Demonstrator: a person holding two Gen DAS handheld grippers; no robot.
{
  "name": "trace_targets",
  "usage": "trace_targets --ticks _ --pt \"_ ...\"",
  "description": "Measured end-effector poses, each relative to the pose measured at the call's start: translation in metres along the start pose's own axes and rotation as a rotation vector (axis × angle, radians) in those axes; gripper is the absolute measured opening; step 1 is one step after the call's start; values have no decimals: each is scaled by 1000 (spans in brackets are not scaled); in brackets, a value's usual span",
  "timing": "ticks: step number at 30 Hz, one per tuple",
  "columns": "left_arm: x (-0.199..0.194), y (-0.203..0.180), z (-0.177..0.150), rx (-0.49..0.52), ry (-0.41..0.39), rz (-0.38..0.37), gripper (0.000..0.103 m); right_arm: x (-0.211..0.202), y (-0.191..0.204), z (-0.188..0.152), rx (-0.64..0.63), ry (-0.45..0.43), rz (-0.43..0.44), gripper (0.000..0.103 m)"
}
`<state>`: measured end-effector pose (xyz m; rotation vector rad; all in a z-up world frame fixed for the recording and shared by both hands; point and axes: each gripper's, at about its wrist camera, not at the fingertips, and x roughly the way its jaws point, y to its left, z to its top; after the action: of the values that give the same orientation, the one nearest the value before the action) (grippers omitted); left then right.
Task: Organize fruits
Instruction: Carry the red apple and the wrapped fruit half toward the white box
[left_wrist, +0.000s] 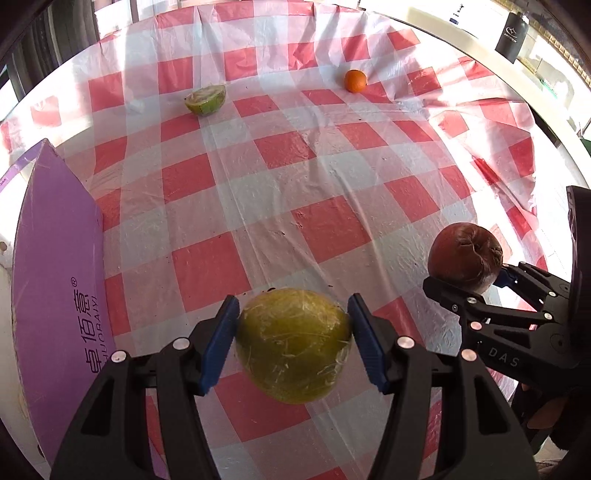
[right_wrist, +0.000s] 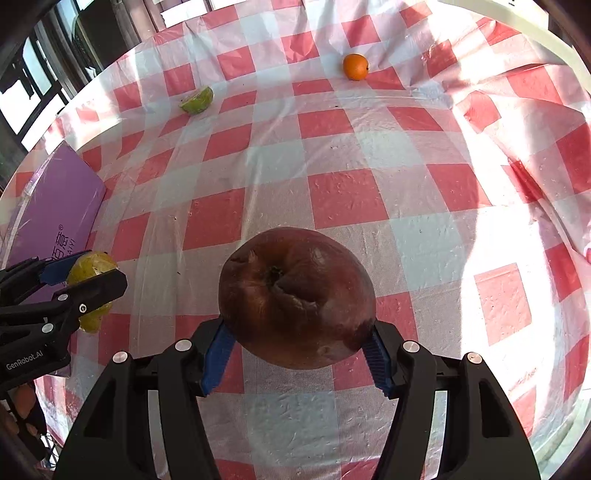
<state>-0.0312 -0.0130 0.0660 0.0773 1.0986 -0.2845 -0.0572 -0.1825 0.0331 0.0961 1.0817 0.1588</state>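
Currently clamped: left gripper (left_wrist: 293, 341) on the wrapped yellow-green citrus (left_wrist: 293, 345), right gripper (right_wrist: 295, 354) on the wrinkled brown-red apple (right_wrist: 297, 297), both above the checked counter (left_wrist: 295, 177), near its front edge, liable to slip from shallow, rounded grips.

glossy crinkled plastic tablecloth (left_wrist: 295, 177), wrinkled matt apple (right_wrist: 295, 301) — film-wrapped pomelo (left_wrist: 293, 345)
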Motion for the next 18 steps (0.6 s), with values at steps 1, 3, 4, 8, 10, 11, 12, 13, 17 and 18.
trace_targets --ticks 1,3,4,8,10,11,12,13,17,18 --pt "-4 -1 3 15 -11 -7 61 -3 1 -1 2 -6 -4 61" --pt "-11 -4 8 43 -34 -18 61 -8 2 -1 9 -19 -14 61" --pt "-15 -5 10 53 -45 -24 61 -11 3 -1 14 -25 -17 61" --pt "-30 -3 17 72 -87 -48 61 -23 7 0 22 -58 -34 61" --pt "-38 1 19 66 -105 -63 61 -30 11 1 28 -73 -37 61" --pt "-42 4 20 59 -115 -72 61 -33 13 1 31 -80 -36 61" --pt "-46 7 20 52 -125 -79 61 -36 16 1 32 -86 -36 61" --pt "-50 10 20 45 -135 -85 61 -39 20 1 31 -91 -35 61" --pt "-66 27 20 3 -173 -105 61 -48 38 3 13 -106 -24 61" --pt "-71 32 20 -8 -184 -110 61 -50 44 3 6 -111 -18 61"
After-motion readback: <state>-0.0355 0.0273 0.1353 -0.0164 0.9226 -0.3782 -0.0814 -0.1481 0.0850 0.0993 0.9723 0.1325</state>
